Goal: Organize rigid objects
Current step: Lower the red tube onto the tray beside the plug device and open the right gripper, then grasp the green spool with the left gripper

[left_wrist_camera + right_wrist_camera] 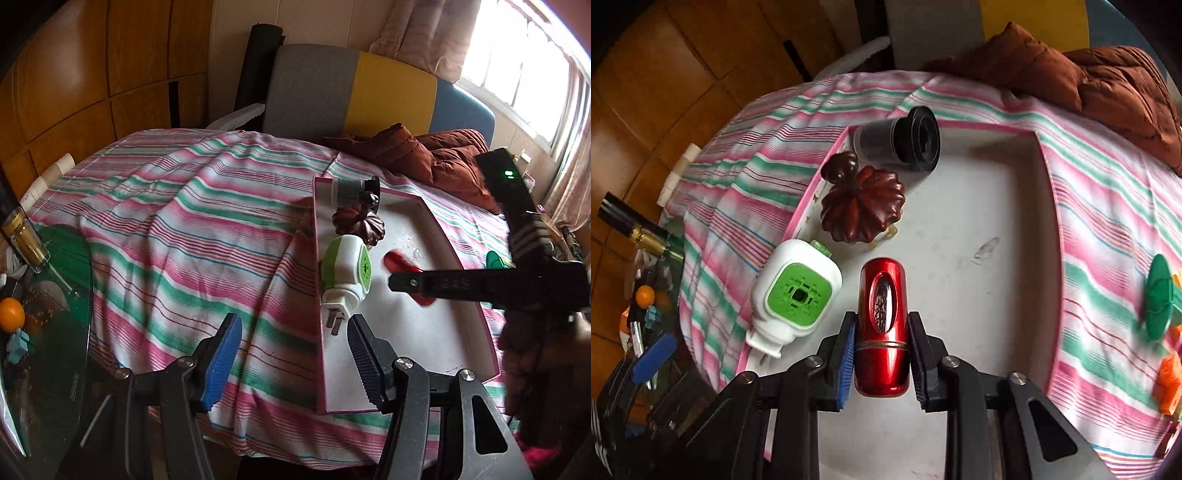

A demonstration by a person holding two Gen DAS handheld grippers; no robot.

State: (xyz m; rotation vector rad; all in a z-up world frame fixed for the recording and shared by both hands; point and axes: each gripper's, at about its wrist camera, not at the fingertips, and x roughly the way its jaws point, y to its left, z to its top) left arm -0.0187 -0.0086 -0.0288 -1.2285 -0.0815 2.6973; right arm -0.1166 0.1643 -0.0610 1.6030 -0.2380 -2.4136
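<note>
A shallow pink-rimmed tray [1043, 155] with a white floor is laid on a striped cloth [166, 229], and everything here is placed relative to it. Over the tray's near half, the right gripper [882, 354] is closed on a glossy red capsule-shaped object [882, 325], which is clamped between the blue-padded fingers [847, 354] with its rounded end pointed toward the tray's far end. In the left wrist view the same red object [397, 260] is seen blurred, behind the right gripper's black finger.

Along the tray's left rim three things are lined up. A white and green plug-in device [796, 295] is set nearest, leaning on the rim, with its metal prongs [334, 319] turned toward the near end. Beyond it a dark brown pumpkin-shaped piece [864, 208] is rested on the tray floor. At the far left corner a grey and black cylinder [905, 138] is laid on its side.

The left gripper [293, 354] is held just off the tray's near left corner, its fingers spread apart with nothing between them; one finger is over the cloth, the other over the tray rim.

To the right of the tray, on the cloth, a green plastic piece [1158, 295] and an orange one [1169, 384] are seen. Beyond the tray's far end a brown padded garment [443, 158] is heaped.
</note>
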